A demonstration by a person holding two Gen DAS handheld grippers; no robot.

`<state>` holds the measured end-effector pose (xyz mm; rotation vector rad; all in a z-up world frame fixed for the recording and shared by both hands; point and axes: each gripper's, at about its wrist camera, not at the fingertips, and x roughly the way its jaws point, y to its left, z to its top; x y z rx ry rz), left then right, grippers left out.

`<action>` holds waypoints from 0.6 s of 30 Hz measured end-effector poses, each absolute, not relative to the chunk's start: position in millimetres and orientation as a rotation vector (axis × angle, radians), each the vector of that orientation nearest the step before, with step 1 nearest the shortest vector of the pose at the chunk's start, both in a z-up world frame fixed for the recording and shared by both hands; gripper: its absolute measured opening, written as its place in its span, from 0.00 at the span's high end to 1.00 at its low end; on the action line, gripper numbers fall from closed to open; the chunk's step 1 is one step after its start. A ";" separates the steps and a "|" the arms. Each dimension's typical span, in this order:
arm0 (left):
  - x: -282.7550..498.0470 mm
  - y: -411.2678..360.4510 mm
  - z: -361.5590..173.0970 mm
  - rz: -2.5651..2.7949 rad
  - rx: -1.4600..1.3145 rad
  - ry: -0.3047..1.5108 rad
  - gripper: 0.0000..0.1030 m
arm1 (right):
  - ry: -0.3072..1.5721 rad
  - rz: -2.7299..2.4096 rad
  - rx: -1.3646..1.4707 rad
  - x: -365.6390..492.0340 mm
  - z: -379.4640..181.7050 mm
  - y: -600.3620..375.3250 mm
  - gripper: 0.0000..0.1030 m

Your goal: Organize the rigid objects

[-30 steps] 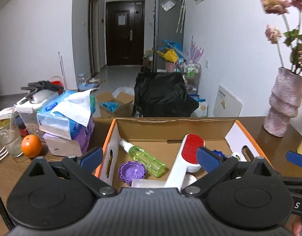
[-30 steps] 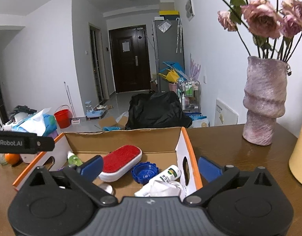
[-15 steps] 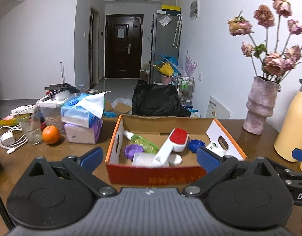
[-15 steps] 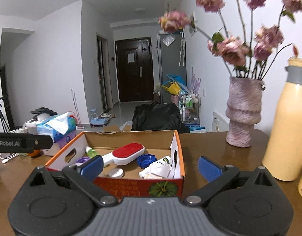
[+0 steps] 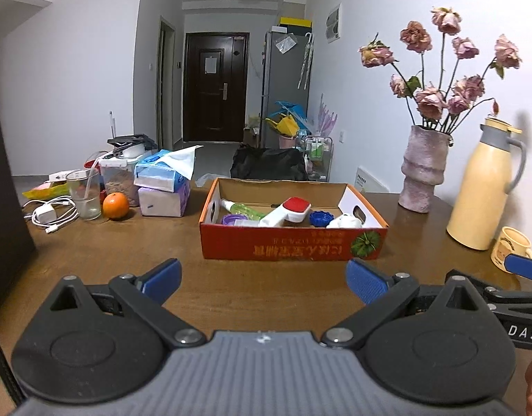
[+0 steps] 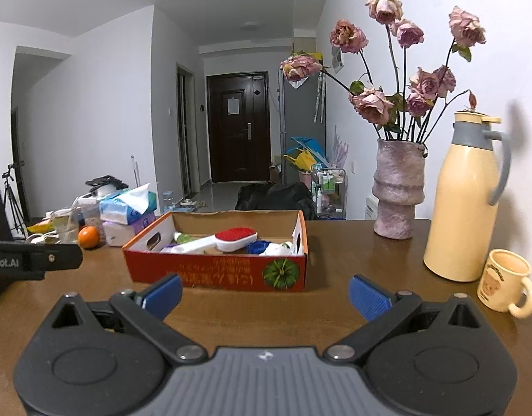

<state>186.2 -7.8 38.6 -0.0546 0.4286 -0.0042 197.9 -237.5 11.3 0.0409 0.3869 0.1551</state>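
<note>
Nearest: left gripper, blue-padded fingers spread wide, nothing between them, hovering above bare wooden table. Right gripper likewise spread wide and empty, just beside the left one at the same near edge of the table.

Middle of table, beyond both grippers and apart from them: orange cardboard box, open-topped, printed lettering upside down on its near wall, a green pumpkin picture at the near right corner. Inside the box:
- lint brush — white handle, red pad, lying tilted across the other items
- green spray bottle, on its side toward the left rear
- purple lid, near left
- blue lid, right of the brush head
- crumpled white item, near right; kind unclear

Right of the box, on the table: cream mug, nearest; cream thermos jug with grey collar and handle just behind it; mottled pink vase of dried roses farther back.

Left of the box: stacked tissue packs, an orange, a drinking glass, a white charger with coiled cable.

Farthest: black bag behind the table, a hallway ending in a dark door.
</note>
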 end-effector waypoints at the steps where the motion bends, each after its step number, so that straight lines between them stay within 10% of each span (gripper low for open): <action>1: 180.5 -8.4 38.1 -0.004 -0.052 0.427 0.00 | 0.388 0.157 0.039 192.4 10.1 -237.2 0.00; 18: 142.7 -8.1 39.9 -0.002 -0.042 0.412 0.00 | 0.380 0.159 0.029 148.6 11.9 -233.8 0.00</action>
